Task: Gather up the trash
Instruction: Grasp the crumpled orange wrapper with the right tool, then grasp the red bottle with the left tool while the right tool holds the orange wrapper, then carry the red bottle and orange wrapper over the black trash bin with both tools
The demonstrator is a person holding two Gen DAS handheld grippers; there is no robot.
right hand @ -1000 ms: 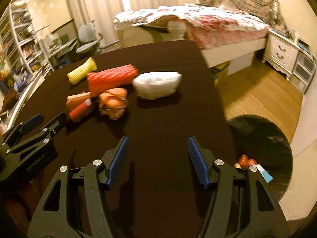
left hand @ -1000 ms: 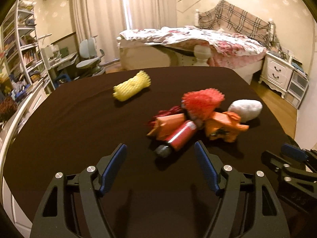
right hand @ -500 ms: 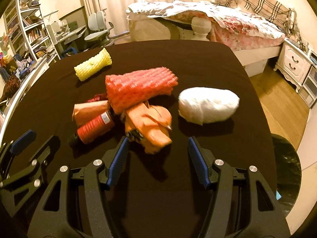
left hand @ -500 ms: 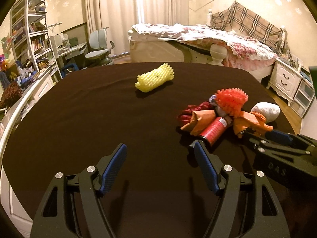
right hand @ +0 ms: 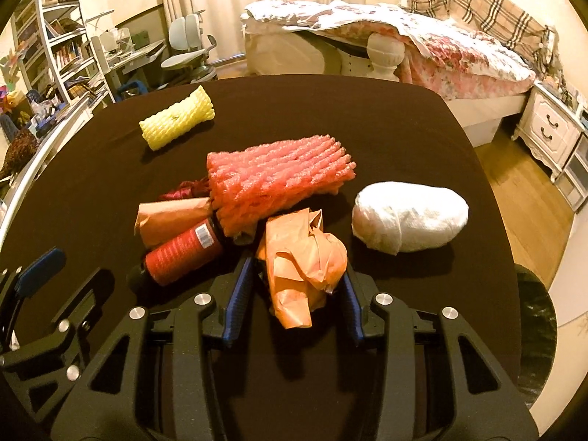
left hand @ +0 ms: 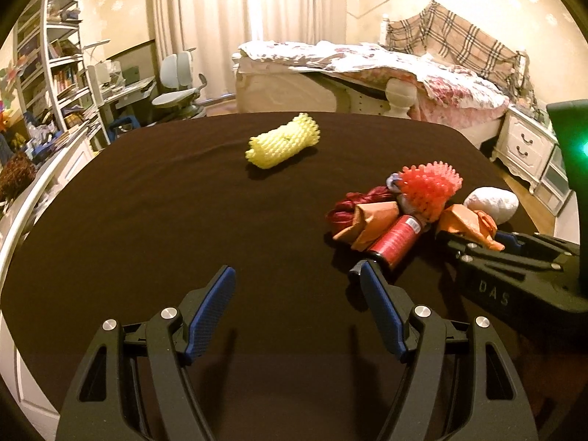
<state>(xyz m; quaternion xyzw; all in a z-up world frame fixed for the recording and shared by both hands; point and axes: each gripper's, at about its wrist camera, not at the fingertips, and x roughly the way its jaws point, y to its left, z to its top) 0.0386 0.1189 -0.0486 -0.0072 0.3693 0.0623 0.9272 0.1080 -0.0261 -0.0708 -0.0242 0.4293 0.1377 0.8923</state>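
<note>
Here the right tool (right hand: 296,275) grips the orange paper wad (right hand: 303,261).

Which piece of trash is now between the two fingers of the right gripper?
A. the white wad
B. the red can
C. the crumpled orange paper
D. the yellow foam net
C: in the right wrist view the right gripper has its blue fingers closed against both sides of the crumpled orange paper; the other pieces lie apart from it.
</note>
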